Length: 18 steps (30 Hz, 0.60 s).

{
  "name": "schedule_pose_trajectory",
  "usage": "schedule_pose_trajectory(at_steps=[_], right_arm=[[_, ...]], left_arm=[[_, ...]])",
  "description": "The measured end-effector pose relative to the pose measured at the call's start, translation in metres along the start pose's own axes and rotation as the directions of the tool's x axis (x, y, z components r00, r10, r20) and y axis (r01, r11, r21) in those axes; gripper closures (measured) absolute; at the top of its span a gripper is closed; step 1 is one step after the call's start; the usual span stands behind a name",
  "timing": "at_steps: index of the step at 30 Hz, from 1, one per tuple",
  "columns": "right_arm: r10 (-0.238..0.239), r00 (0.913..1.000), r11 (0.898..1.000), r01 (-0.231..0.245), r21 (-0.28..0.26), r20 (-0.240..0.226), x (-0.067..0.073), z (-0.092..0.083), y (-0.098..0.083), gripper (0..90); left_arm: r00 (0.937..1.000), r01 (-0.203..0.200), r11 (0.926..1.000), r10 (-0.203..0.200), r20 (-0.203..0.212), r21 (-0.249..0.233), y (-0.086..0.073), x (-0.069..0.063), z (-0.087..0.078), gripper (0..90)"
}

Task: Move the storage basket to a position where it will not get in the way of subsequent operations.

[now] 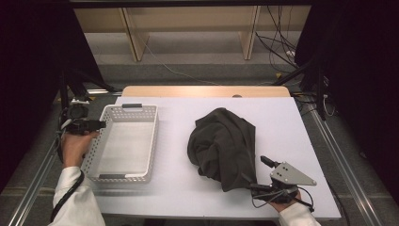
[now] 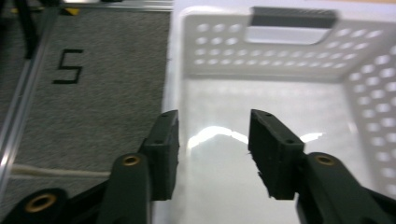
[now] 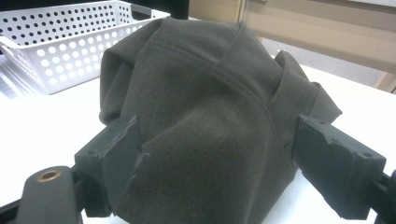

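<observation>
You could not see the near corner of the dark cloth [image 3: 196, 121] in the right gripper view; the bottom edge cut it off. The cloth hid the table behind it. In the left gripper view, the white basket [image 2: 327, 93] ran off the right edge and looked blurry. Your arms were cut off in the high view.

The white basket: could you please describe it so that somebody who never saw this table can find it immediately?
Start from the white table in the high view and go to its left part. There stands the white basket, a rectangular plastic tray with nothing in it. Its walls are full of small round holes and each short end has a dark handle, unlike the crumpled dark cloth on its right.
</observation>
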State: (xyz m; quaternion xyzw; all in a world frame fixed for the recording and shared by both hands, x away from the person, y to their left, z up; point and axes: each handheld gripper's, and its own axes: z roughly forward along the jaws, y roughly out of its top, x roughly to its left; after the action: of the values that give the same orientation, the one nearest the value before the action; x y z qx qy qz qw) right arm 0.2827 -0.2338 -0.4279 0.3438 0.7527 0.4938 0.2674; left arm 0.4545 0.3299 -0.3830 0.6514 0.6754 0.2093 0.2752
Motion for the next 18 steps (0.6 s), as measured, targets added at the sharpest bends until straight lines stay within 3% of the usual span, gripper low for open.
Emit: schedule_pose_trajectory(at_steps=[4, 7, 15, 18], right_arm=[[0.000, 1.0000, 1.000, 0.000, 0.000, 0.000, 0.000, 0.000, 0.000, 17.1], [0.000, 1.0000, 1.000, 0.000, 0.000, -0.006, 0.000, 0.000, 0.000, 17.1], [-0.001, 1.0000, 1.000, 0.001, 0.000, -0.008, 0.000, 0.000, 0.000, 17.0], [0.000, 1.0000, 1.000, 0.000, 0.002, -0.009, 0.000, 0.000, 0.000, 17.0]], left_arm=[[0.9984, -0.011, 0.9998, 0.012, 0.055, -0.014, 0.005, -0.014, -0.005, 35.2], [0.9919, -0.029, 0.9994, 0.031, 0.123, -0.019, 0.008, -0.025, -0.008, 28.7], [0.9793, -0.077, 0.9964, 0.083, 0.185, -0.035, 0.013, -0.059, -0.011, 22.0], [0.9769, -0.111, 0.9931, 0.116, 0.180, -0.038, 0.013, -0.070, -0.010, 20.1]])
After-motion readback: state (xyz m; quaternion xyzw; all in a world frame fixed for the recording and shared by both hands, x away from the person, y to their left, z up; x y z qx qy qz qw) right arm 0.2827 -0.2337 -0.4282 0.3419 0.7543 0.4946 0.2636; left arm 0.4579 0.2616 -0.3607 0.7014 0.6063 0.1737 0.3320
